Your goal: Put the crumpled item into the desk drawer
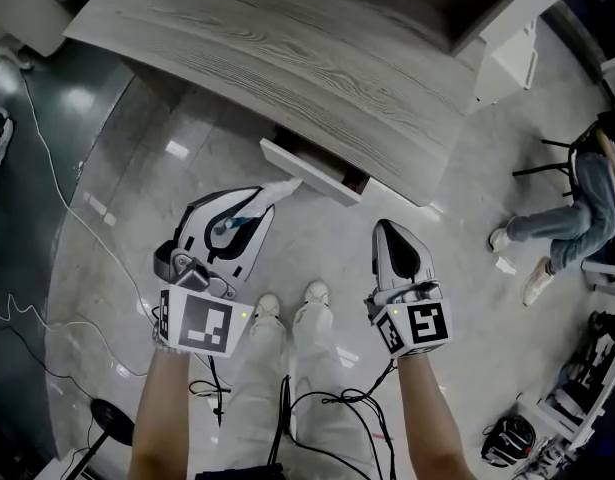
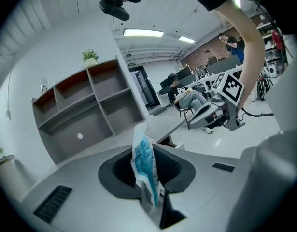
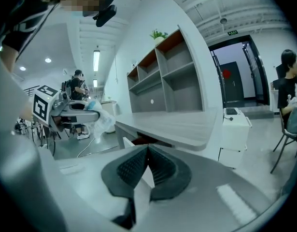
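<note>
Left hand-held gripper (image 1: pixel 255 203) pinches the crumpled item (image 2: pixel 143 161) by its lower end, and the rest pokes out past the jaws. Looks light, soft and crinkly (thin film, probably slippery), so a firm low pinch suits it. Open drawer (image 1: pixel 313 171) sits just ahead. Right hand-held gripper (image 1: pixel 385 232) is closed and empty.

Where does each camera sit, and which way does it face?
Head view: on the head, steeply down at desk and open drawer; legs, left gripper, right gripper show.
Left gripper view: on that gripper, facing shelves; jaws shut on the crumpled item.
Right gripper view: on that gripper, facing the desk; jaws shut.
Both gripper views share shelves and desk.
</note>
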